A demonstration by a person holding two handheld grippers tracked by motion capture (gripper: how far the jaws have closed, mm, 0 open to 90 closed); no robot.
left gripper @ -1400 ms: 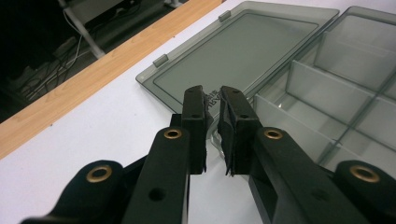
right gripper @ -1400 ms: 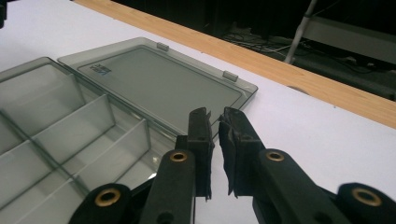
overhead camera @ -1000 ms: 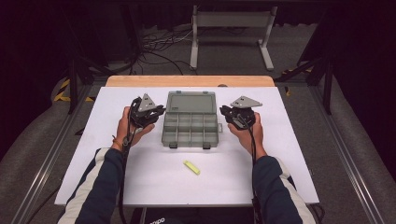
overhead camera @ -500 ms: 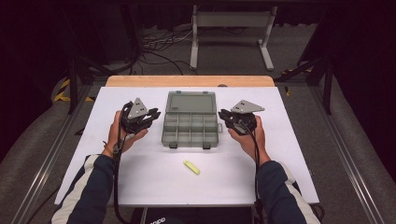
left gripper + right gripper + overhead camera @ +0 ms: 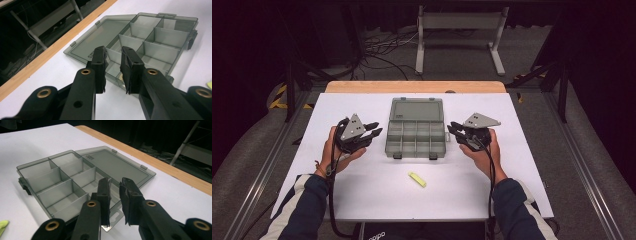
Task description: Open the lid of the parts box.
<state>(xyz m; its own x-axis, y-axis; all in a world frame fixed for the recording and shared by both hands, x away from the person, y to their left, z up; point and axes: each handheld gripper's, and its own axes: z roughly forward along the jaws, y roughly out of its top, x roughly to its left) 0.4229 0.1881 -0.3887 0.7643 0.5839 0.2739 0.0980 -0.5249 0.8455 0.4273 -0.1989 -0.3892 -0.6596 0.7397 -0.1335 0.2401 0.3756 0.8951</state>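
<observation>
So the organizer box [image 5: 416, 129] sits mid-table, lid flipped open, compartments looking empty. The yellow piece [image 5: 416, 179] at its 6 o'clock isn't loaded yet. Left gripper [image 5: 374, 131] and right gripper [image 5: 454, 130] flank it, jaws slightly apart, holding nothing.

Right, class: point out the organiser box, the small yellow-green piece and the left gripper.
organiser box [image 5: 416, 141], high view, on a divider among its open compartments.
yellow-green piece [image 5: 416, 179], high view, on the middle of its length.
left gripper [image 5: 375, 128], high view, midway between its two jaw tips.
</observation>
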